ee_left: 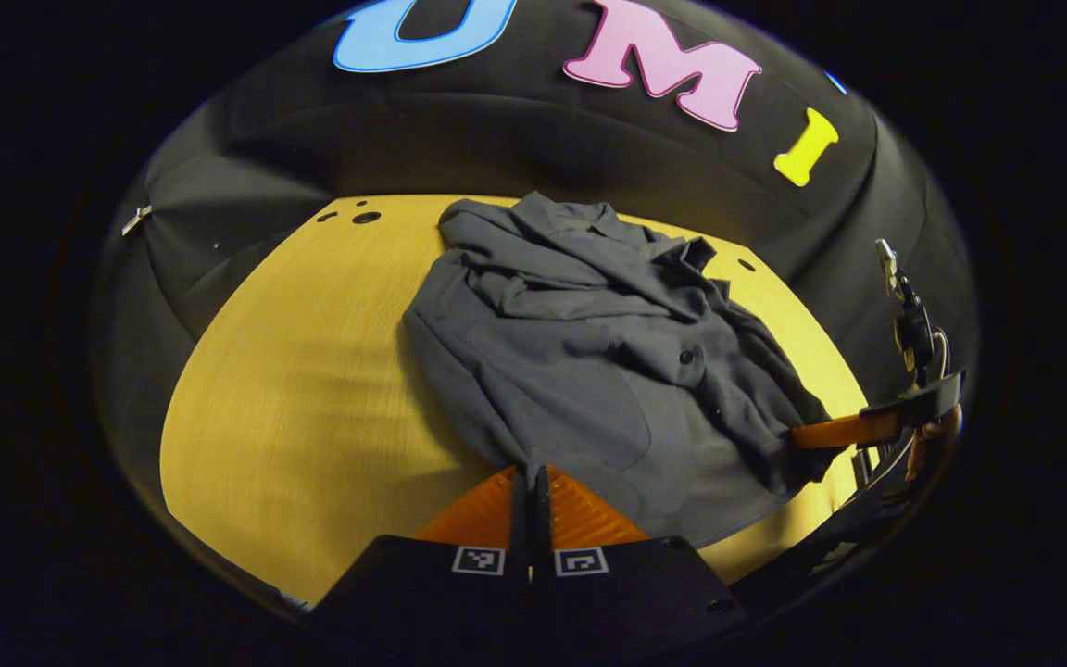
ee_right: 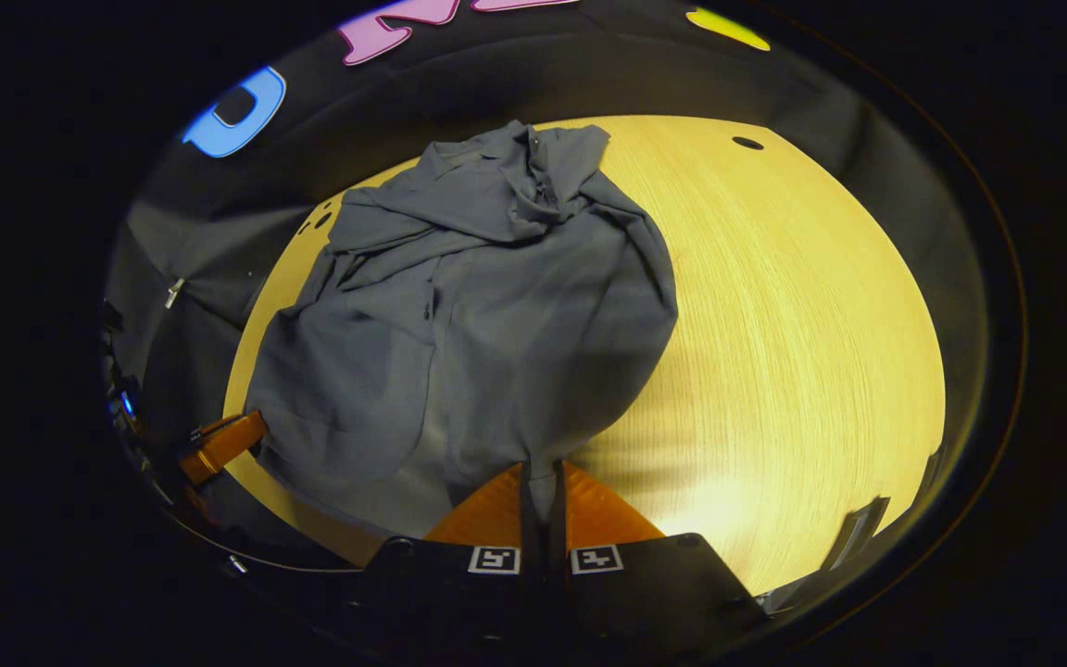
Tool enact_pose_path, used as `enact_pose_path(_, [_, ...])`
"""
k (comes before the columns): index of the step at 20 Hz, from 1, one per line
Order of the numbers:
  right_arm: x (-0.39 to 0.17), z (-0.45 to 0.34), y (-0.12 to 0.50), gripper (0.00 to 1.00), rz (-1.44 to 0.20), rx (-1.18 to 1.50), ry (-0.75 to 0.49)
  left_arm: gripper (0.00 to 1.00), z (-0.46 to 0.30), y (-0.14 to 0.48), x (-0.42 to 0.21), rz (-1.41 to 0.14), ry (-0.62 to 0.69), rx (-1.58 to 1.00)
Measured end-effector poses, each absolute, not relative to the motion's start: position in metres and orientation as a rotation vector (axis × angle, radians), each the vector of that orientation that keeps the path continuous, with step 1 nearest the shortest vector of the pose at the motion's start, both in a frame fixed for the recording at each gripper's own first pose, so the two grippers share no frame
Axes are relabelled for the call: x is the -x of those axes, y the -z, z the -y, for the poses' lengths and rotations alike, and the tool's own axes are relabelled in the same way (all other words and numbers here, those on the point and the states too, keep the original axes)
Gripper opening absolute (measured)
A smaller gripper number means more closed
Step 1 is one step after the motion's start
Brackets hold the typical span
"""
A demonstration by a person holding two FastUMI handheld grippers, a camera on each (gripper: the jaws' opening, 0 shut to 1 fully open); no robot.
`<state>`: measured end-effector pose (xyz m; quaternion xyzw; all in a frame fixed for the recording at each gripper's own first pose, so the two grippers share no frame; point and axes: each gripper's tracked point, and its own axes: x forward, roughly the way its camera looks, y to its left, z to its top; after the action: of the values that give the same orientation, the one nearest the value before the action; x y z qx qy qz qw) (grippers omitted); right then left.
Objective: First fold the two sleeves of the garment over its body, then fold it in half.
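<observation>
In the left gripper view, the left gripper sits at the bottom with its 2 fingers drawn tight together, pinching the near edge of the grey shirt between their tips; the cloth rises straight out of the jaws and spreads ahead of them and off to their right; the shirt lies bunched on the yellow wooden table, its collar at the far end from the jaws, and both sleeves lie folded across the body in rumpled layers; a button shows on the front, ahead and right of the jaws; bare table lies to the left of the jaws; far to the right of the jaws, at the shirt's other near corner, the right gripper reaches in, its fingers buried in the hem.

In the right gripper view, the right gripper is at the bottom, its 2 fingers nearly pressed together with a strip of the shirt's hem caught between them; the shirt runs ahead of the jaws and to their left, collar farthest away; the table stretches bare to the right of the jaws; well to the left of the jaws, the left gripper meets the shirt's other near corner, but I cannot tell its grip from here.
</observation>
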<state>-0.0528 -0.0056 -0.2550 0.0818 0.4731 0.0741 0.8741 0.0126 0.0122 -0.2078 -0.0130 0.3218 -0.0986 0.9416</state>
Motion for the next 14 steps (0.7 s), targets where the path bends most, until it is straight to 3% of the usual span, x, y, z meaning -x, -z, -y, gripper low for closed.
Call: enact_pose_path(14, [-0.008, -0.001, 0.183, 0.05, -0.837, -0.175, -0.23, 0.05, -0.003, 0.135, -0.063, -0.531, 0.179, 0.052])
